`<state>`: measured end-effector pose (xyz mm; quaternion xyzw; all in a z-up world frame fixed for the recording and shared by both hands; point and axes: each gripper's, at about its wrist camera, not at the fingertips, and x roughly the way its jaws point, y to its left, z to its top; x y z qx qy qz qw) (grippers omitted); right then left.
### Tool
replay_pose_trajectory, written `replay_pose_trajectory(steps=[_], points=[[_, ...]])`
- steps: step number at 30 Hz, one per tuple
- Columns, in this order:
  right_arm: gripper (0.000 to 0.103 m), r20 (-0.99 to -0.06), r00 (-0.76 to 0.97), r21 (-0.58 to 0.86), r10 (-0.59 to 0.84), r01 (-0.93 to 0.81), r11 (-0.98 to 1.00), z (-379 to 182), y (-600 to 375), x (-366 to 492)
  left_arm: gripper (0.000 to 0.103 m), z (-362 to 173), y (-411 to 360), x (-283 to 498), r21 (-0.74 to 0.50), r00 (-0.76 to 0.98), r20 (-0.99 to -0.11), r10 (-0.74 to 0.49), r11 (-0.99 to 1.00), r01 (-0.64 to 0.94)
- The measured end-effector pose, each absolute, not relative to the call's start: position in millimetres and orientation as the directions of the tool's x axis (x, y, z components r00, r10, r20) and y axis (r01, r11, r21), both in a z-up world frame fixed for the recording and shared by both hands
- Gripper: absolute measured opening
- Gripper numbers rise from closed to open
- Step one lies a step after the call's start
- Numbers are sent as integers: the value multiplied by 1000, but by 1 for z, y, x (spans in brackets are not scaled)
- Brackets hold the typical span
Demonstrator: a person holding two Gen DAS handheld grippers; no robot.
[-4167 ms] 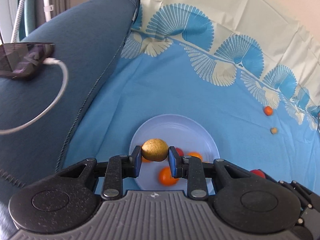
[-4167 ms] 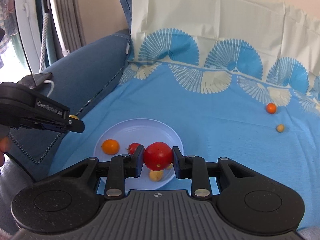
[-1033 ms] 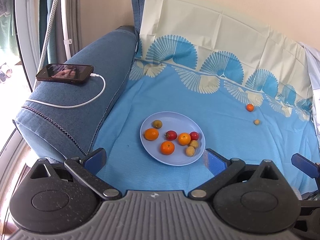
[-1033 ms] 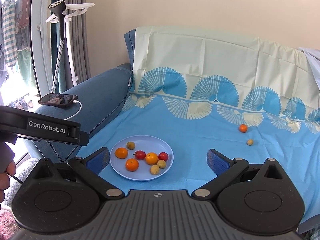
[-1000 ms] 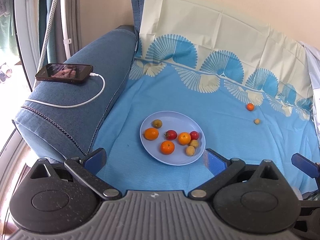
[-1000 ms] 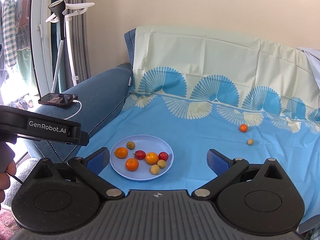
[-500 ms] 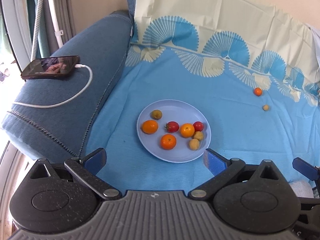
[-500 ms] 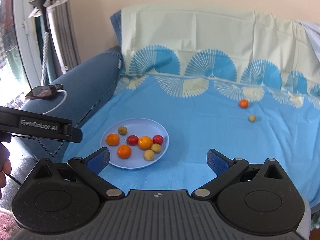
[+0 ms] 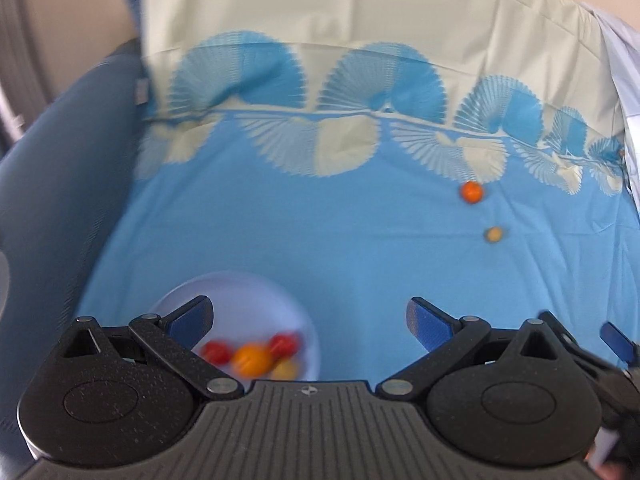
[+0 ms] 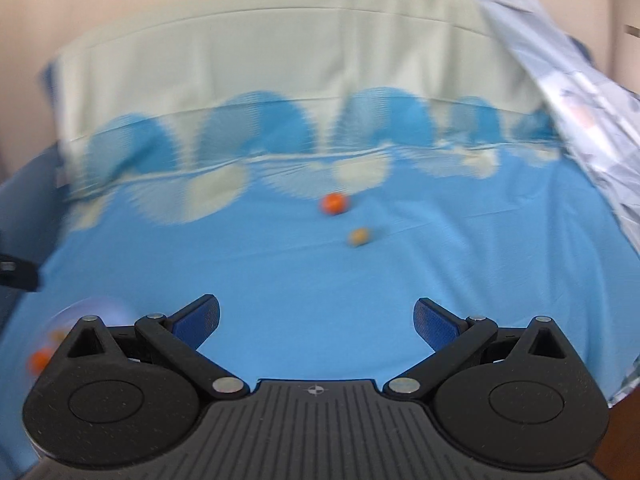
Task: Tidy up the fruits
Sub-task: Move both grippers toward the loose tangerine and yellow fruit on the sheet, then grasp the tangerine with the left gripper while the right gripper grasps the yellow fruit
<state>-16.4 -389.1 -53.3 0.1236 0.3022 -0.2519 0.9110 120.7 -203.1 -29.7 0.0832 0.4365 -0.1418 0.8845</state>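
Observation:
A small orange fruit (image 9: pixel 471 192) (image 10: pixel 333 203) and a smaller tan fruit (image 9: pixel 494 234) (image 10: pixel 358 236) lie loose on the blue sheet, far ahead of both grippers. The pale blue plate (image 9: pixel 240 292) holds red, orange and yellow fruits and sits just under my left gripper (image 9: pixel 309 316), which is open and empty. In the right wrist view the plate (image 10: pixel 96 305) shows only at the lower left edge, blurred. My right gripper (image 10: pixel 316 316) is open and empty above bare sheet, with the two loose fruits straight ahead.
The sheet (image 9: pixel 320 232) covers a blue sofa; its armrest (image 9: pixel 52 184) rises on the left and the cream, fan-patterned backrest (image 9: pixel 360 40) stands behind. A silvery cloth (image 10: pixel 580 112) drapes over the right side. Both views are motion-blurred.
Both grippers have swung right and forward, still open. The plate has slid to the lower left of each view, and the two loose fruits now appear nearer and more central.

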Motion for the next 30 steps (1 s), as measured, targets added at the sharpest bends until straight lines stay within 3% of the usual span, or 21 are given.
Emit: replay_pose_trajectory(steps=[4,10,12,13,14,15,16,17,20,24,30], points=[[102,-635,637,52,-438,600,798,-98,-459,44,103,-54,-263,165,40,563,-810,-165,942,333],[102,-684,608,82,-404,614,785,-165,-514,125,103,-97,-333,224,61,551,-818,-166,927,370],[96,-679,627,98,-382,592,800,-183,-519,144,103,-113,-349,241,93,556,-821,-133,928,360],[85,-687,621,95,-377,591,801,-190,-521,152,103,-119,-355,247,98,557,-820,-129,928,359],[67,-695,608,80,-384,596,799,-195,-520,158,103,-125,-362,254,99,560,-818,-128,929,357],[62,-670,614,48,-418,598,800,-196,-517,160,103,-130,-368,258,97,562,-817,-128,930,354],[37,-662,622,38,-419,586,810,-196,-516,160,103,-134,-374,263,86,560,-817,-138,931,354],[27,-658,623,33,-423,585,810,-195,-516,158,103,-138,-382,268,70,557,-816,-152,931,358],[27,-663,577,4,-477,640,768,-193,-530,147,103,-152,-416,278,44,560,-804,-201,918,394],[26,-648,508,-44,-568,720,693,-194,-552,131,103,-175,-471,285,103,608,-761,-225,884,456],[27,-642,503,-53,-579,724,688,-197,-552,127,103,-199,-514,288,104,566,-759,-321,799,592]])
